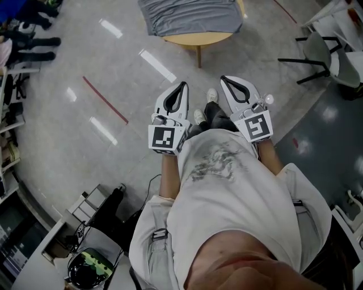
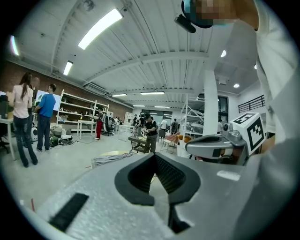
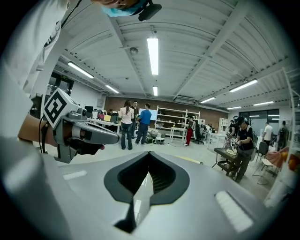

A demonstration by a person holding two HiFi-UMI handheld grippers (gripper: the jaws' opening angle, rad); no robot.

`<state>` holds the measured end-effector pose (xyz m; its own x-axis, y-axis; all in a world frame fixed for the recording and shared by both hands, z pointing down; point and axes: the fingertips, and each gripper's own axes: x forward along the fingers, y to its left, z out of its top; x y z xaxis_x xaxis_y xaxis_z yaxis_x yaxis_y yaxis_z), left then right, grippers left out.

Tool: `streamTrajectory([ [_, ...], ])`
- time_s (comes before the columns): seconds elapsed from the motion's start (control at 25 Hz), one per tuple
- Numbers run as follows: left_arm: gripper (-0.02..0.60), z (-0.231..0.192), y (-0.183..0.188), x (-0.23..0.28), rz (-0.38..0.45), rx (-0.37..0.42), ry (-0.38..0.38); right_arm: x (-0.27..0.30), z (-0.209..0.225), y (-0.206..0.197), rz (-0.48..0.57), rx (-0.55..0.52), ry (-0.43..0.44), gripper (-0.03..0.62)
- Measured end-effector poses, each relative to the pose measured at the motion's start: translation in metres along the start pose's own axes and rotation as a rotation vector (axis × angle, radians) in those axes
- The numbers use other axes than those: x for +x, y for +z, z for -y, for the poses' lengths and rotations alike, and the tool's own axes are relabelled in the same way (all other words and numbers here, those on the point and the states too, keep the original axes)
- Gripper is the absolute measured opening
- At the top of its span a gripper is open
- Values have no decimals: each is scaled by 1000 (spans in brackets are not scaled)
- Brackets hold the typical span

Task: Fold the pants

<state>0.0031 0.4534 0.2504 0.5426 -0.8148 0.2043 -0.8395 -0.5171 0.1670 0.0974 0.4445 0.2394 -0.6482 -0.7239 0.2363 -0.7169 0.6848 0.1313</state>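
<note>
The left hand-held gripper (image 1: 182,88) and the right hand-held gripper (image 1: 224,80) both have their jaws closed together, with nothing between them. The gray pants (image 1: 190,16) lie on the round wooden surface (image 1: 198,38) ahead, well apart from both, with floor (image 1: 113,62) between. Both point forward, side by side at the person's waist.

Grey pants (image 1: 190,16) and the round table (image 1: 199,38) beneath them run off the head view's top edge. My torso (image 1: 227,187) hides most of my legs (image 1: 217,117); only my shoes (image 1: 212,95) show. People (image 3: 135,121) across the hall are too small for me to detail.
</note>
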Motion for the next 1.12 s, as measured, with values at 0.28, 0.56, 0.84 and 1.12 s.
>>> streamTrajectory([
  [0.28,6,-20,3,42,-20,5,38,36,39,-5,-24,15,36,9],
  [0.56,6,-29,22,90,-11,17,73,61,89,-2,6,-14,80,9],
  [0.84,6,-39,29,117,-15,25,127,77,117,-3,7,6,122,9],
  [1.12,6,-50,43,140,-5,34,148,96,137,7,29,2,138,9],
])
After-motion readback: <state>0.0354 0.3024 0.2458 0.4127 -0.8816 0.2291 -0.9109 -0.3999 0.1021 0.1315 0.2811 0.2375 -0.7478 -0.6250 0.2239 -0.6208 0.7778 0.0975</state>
